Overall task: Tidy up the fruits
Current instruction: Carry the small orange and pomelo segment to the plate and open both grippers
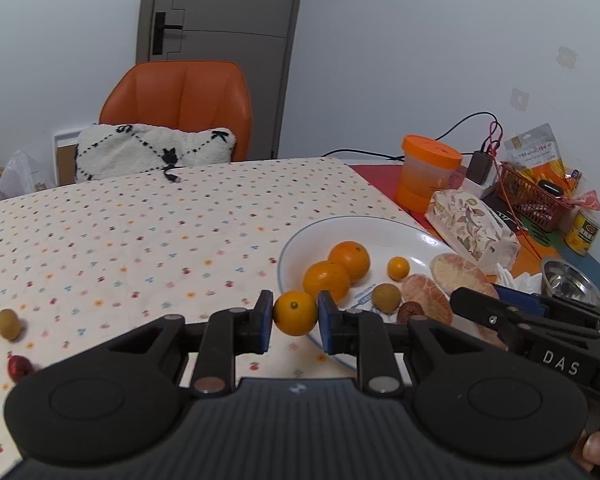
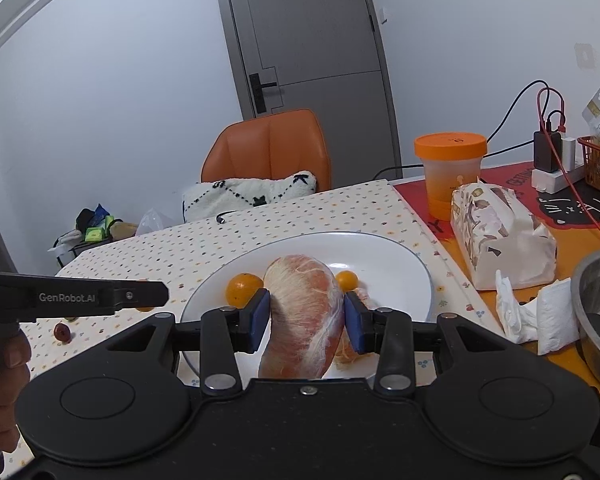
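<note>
A small orange [image 1: 295,313] sits between the blue pads of my left gripper [image 1: 295,317], which is shut on it at the near left rim of the white plate [image 1: 340,224]. The plate holds two oranges [image 1: 350,260], a kumquat [image 1: 398,268], a longan [image 1: 386,298] and pomelo segments [image 1: 426,298]. My right gripper [image 2: 306,316] is shut on a large pink pomelo segment [image 2: 306,320] over the plate [image 2: 380,240], with an orange [image 2: 244,289] and the kumquat [image 2: 346,280] beyond it. A loose longan [image 1: 9,323] and red date [image 1: 19,367] lie on the tablecloth at far left.
Right of the plate stand a tissue pack [image 1: 472,220], an orange-lidded cup [image 1: 430,172], a steel bowl [image 1: 572,284], a red basket [image 1: 536,200] and a can [image 1: 582,232]. An orange chair [image 1: 176,108] with a pillow stands behind the table. Crumpled tissues [image 2: 540,312] lie by the bowl.
</note>
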Tool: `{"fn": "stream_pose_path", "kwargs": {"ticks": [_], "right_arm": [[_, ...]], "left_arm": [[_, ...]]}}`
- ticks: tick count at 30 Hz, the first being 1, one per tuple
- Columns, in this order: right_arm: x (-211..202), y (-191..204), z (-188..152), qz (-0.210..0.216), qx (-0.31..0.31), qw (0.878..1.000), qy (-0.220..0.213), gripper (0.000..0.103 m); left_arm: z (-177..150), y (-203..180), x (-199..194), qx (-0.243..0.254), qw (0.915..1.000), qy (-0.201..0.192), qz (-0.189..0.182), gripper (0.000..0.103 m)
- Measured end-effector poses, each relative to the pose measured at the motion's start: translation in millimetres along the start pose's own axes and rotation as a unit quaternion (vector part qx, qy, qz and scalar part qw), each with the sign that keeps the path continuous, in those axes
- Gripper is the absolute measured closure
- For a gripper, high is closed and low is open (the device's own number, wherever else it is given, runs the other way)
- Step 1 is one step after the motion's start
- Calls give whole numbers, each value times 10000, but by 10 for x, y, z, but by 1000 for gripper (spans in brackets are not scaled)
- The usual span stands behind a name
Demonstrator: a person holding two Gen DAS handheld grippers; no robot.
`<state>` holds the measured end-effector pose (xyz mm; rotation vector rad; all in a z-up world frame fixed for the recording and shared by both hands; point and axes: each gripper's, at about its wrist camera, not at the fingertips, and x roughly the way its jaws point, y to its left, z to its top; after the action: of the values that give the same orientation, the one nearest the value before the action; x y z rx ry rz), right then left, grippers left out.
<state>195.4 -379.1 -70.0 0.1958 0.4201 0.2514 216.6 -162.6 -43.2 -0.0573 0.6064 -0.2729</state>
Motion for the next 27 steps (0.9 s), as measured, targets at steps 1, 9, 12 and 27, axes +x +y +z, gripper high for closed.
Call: {"fn": "stream_pose_path", "kwargs": {"ticks": [1,9,12,27], "right_arm": [[-2,-1,-1,-3,13,10000,4,65],[48,-1,-22,20,27,10000,42,65],[77,22,-19,74,19,10000,44,65],[232,274,-1,463,-5,9989,83,40]], "left_arm": [[8,-18,20,12,10000,12,-27,81],[85,-79,86,67,9999,-50,-72,73],[110,-3,80,-34,10000,-47,44,71],[40,324,-89,-245,9987,-25,456,46]]}}
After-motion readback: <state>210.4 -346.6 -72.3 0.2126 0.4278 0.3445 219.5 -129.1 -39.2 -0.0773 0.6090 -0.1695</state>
